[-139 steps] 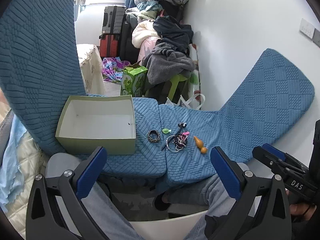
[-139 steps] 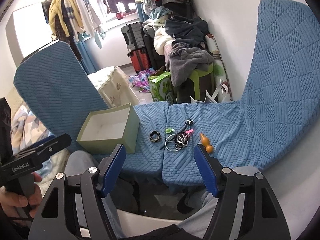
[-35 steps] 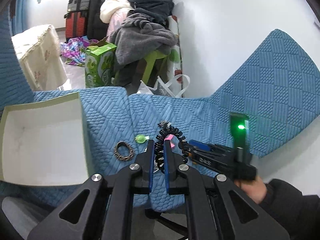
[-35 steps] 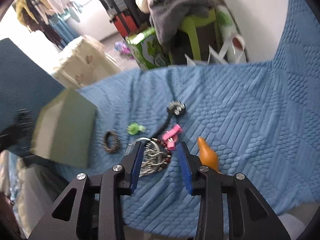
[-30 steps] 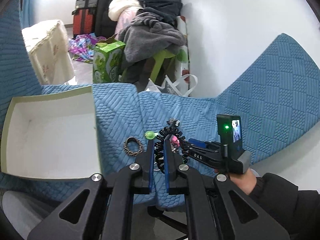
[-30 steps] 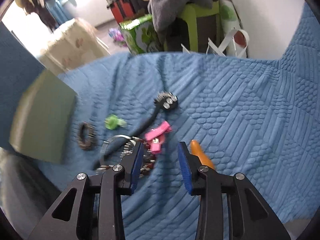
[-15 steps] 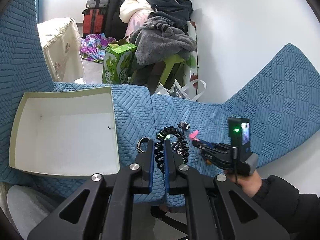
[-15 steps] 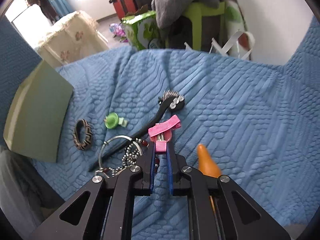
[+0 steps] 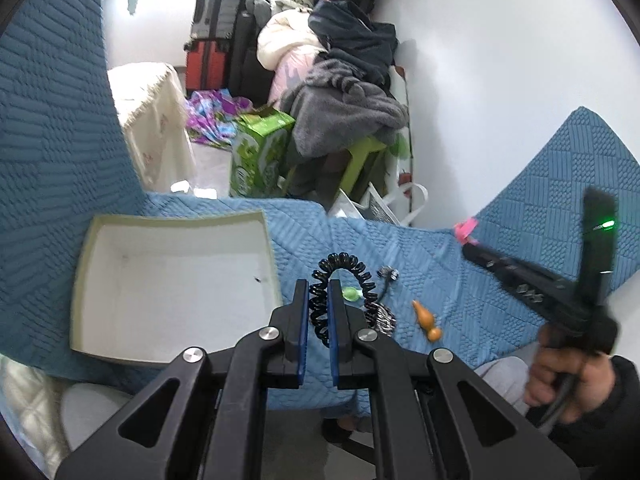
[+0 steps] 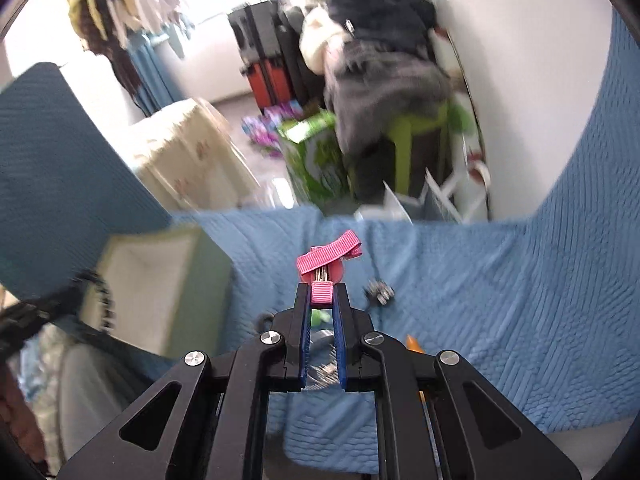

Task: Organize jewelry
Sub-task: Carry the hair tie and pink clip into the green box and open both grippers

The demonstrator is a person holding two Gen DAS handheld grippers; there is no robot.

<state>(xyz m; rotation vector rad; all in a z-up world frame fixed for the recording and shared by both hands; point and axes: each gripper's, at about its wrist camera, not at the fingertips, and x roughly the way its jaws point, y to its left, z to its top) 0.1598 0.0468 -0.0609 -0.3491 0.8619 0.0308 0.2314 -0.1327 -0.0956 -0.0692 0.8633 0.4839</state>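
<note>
My left gripper (image 9: 318, 286) is shut on a black coil hair tie (image 9: 340, 268) and holds it up just right of the open green box (image 9: 86, 280). My right gripper (image 10: 322, 290) is shut on a pink ribbon hair clip (image 10: 330, 260), lifted above the blue quilted cover (image 10: 460, 280); the clip also shows in the left wrist view (image 9: 466, 229). On the cover lie a green clip (image 9: 350, 293), a black jewelled pin (image 9: 388, 274), a beaded bracelet pile (image 9: 384, 318) and an orange gourd (image 9: 426, 316).
The box (image 10: 160, 280) sits left of the jewelry on the cover. Beyond the cover are a green carton (image 9: 260, 156), a green stool with piled clothes (image 9: 344, 108), suitcases (image 9: 212, 52) and a white wall at right.
My right gripper has risen off the cover with the pink hair clip. My left gripper has carried the coil hair tie a little higher, beside the box.
</note>
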